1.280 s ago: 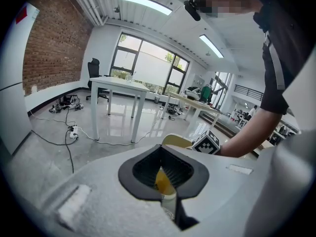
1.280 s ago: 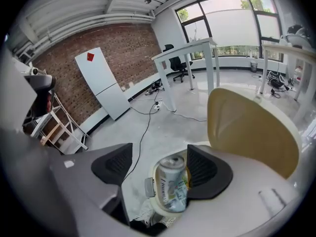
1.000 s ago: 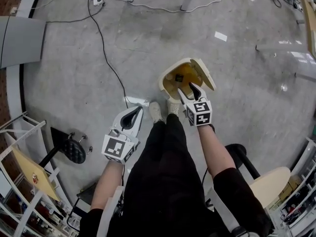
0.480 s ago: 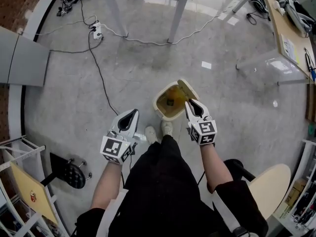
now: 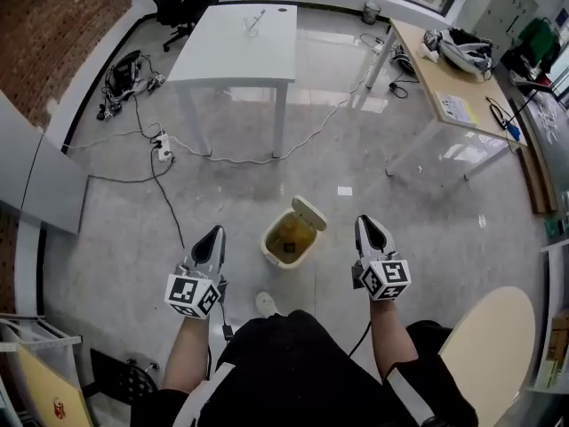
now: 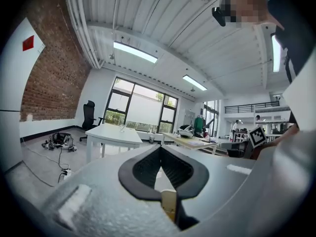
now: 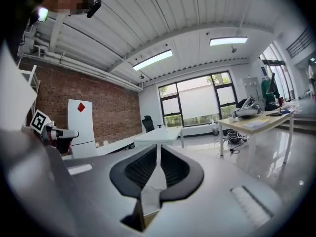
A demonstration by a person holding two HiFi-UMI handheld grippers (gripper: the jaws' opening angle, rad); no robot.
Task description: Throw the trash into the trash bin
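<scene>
- Two hand-held grippers point out over the floor, each with a white moulded shell, black ribbed jaw pads and a cube of black-and-white square markers at the back.
- Left gripper (image 5: 214,233): its own view shows the two curved pads meeting at their tips, closed on nothing, with only a teardrop gap behind the tips.
- Right gripper (image 5: 364,223): its jaws have just been closing and their tips now touch, with nothing between them.
- Trash bin (image 5: 267,249): a small cream plastic bin with rounded corners stands on the floor between the two grippers and a little ahead of them. It is clear of both.
- Lid (image 5: 308,213): a smooth, rounded rectangle, tipped up and back at the bin's far edge, so the mouth is open.
- Inside the bin the walls look yellowish-brown, with a small dark shape at the bottom. It is too small to identify.
- Shoe (image 5: 265,303): one pale toe shows just on the near side of the bin, above the person's black trousers.
- Floor (image 5: 133,229): grey and mottled like polished concrete, glossy enough to mirror the windows farther off.
- White table (image 5: 236,47): a flat rectangular top on square legs, well beyond the bin.
- Wooden desk (image 5: 453,83): a long, pale top on white legs, set at an angle on the right, with bags and papers on it.
- Power strip (image 5: 163,145): white, on the floor to the left, with thin black cables trailing from it.
- Brick wall (image 5: 62,25): rough red-brown brick along the left side.
</scene>
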